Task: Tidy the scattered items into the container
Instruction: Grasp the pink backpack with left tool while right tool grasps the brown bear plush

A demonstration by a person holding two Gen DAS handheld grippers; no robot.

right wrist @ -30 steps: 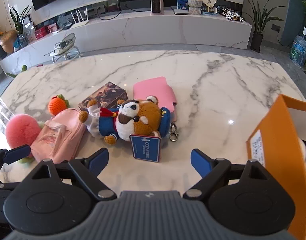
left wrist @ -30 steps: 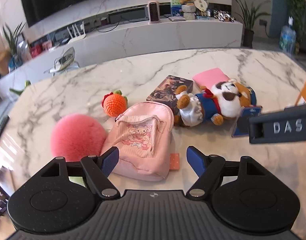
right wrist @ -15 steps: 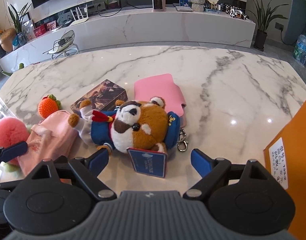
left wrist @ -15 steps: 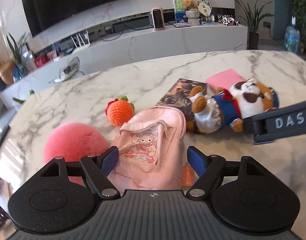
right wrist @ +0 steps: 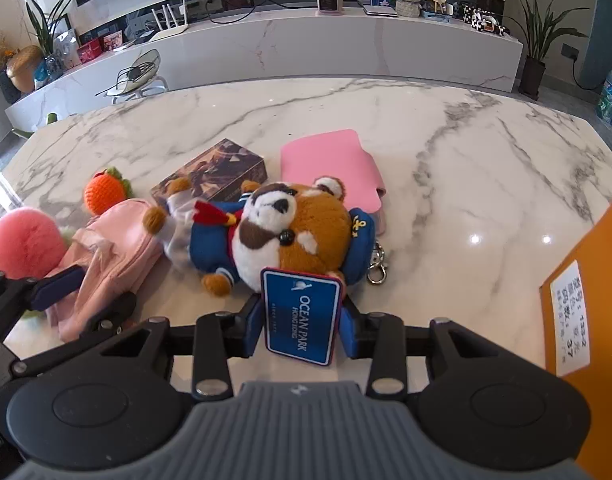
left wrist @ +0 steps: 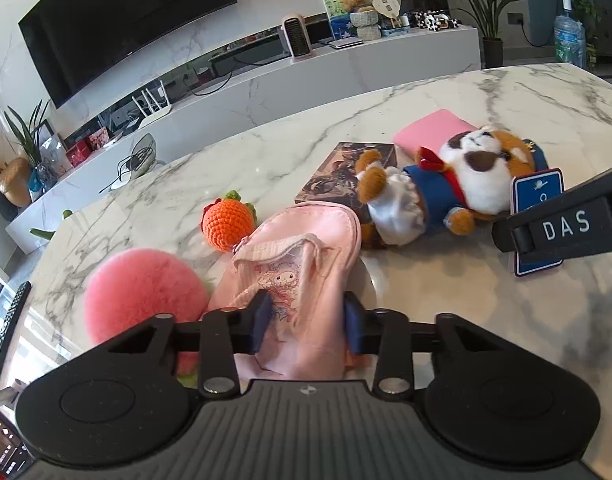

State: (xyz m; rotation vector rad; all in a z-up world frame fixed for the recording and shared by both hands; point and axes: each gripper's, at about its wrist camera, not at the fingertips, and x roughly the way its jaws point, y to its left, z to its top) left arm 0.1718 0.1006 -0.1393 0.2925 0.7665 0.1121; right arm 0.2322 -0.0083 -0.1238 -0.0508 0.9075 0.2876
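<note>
The left tongs (left wrist: pixel 306 322) have just closed and squeeze the one pink bag (left wrist: pixel 302 276). The right tongs (right wrist: pixel 300 322) have just closed and pinch the one bear's (right wrist: pixel 290 232) blue tag (right wrist: pixel 302 316). Only the right view shows the orange box (right wrist: pixel 597 304).

you see white marble table (right wrist: pixel 445 152), grey veins. pale pink mini backpack (left wrist: pixel 306 264), cartoon print on front. fluffy coral-pink ball (left wrist: pixel 142 292). orange crochet fruit (left wrist: pixel 228 222), green leaves. plush toy (right wrist: pixel 294 232): brown and white fur, blue sailor suit, red tie. blue tag (right wrist: pixel 302 322), white lettering. plain pink pouch (right wrist: pixel 329 160). dark illustrated box (right wrist: pixel 214 170). orange container (right wrist: pixel 593 320), white label.
</note>
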